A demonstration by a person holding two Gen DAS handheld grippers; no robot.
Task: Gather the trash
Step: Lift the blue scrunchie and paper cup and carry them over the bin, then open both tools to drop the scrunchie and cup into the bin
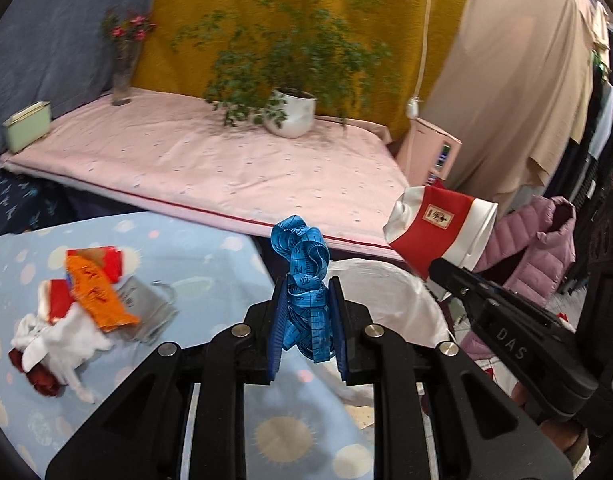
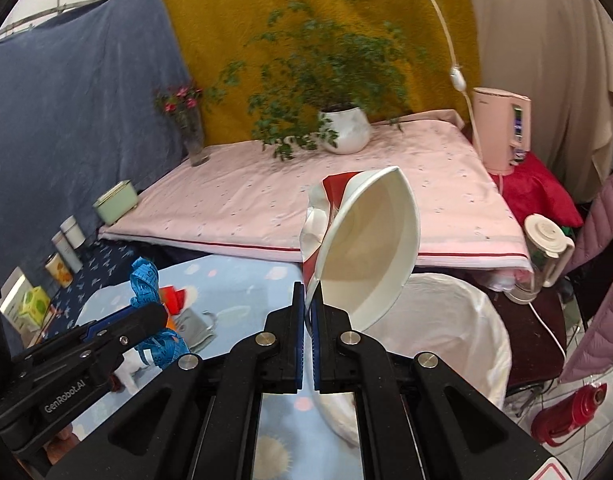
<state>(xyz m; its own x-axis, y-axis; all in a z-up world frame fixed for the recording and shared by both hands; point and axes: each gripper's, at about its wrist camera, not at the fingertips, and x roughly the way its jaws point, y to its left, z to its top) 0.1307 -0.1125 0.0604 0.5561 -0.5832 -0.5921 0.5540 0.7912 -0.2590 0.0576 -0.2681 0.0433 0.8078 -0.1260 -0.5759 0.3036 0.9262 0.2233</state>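
Note:
My left gripper [image 1: 306, 292] is shut on a bunched blue tape measure [image 1: 304, 280] and holds it in the air over the edge of the blue patterned table. It also shows in the right wrist view [image 2: 146, 280]. My right gripper [image 2: 309, 292] is shut on the rim of a crushed red and white paper cup [image 2: 366, 248], held above a white-lined bin [image 2: 458, 320]. The cup also shows in the left wrist view [image 1: 438, 228], above the bin [image 1: 386, 292]. A pile of trash [image 1: 82, 304] with orange and red wrappers, white tissue and a grey pouch lies on the blue table.
Behind the blue table [image 1: 186, 248] is a pink-covered surface [image 1: 226, 160] with a potted plant [image 1: 292, 112], a flower vase [image 1: 124, 76] and a green box [image 1: 26, 126]. A pink appliance [image 2: 502, 128], a blender jug [image 2: 542, 256] and a red flask [image 2: 570, 412] stand at the right.

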